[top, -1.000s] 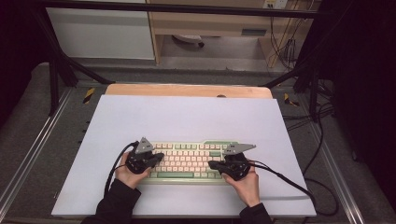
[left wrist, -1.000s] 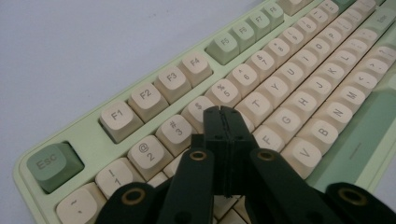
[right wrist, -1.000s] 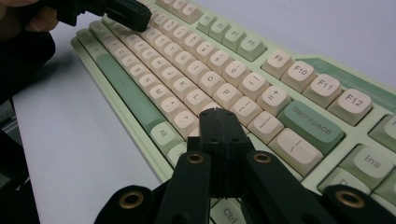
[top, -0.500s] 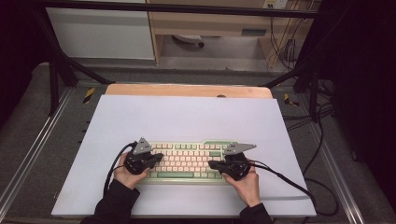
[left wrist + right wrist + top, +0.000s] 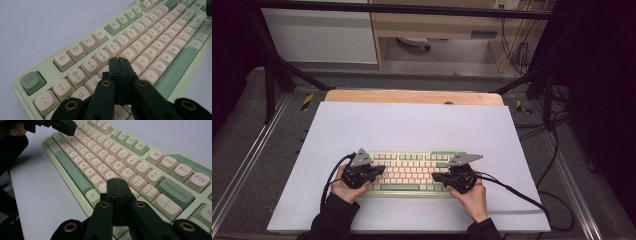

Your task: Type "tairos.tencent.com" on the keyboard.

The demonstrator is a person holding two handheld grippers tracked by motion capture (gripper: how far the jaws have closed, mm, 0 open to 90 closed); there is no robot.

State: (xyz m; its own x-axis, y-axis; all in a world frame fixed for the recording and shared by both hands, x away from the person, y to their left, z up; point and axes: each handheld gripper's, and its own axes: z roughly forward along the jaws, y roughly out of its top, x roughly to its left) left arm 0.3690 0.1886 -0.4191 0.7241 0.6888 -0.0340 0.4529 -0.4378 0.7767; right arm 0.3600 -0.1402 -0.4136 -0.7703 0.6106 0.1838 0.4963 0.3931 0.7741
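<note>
Fingers, left gripper [image 5: 121, 65]: pressed together with nothing between them, tips poised over the letter rows near R and F, at the keyboard's left half.
Fingers, right gripper [image 5: 118, 185]: likewise together and empty, tips over the keys beside L and the punctuation keys, at the right half.
Hands: left hand [image 5: 343, 186] and right hand [image 5: 473, 196] each grip a tool body from the near edge, one at either end of the keyboard.
Keyboard place: keyboard [image 5: 408, 171] lies flat on the white bench [image 5: 412, 125], near the person's edge, long side running across.
Keyboard look: pale green case, cream keycaps, darker green Esc [image 5: 32, 81], Backspace [image 5: 175, 190] and space bar [image 5: 72, 171]; function row grouped in fours along the far side.
Step in hand: judged as poised to press keys, closed tips serving as pokers; whether either tip touches a cap cannot be told.
Next move: likely a short, straight dip of one tip onto the middle of a single cap, then lift; the blunt tip is about as wide as a key, so aim must be centred to avoid catching a neighbour.
Risk: a slanted push could skid the tip across caps or nudge the board.
</note>
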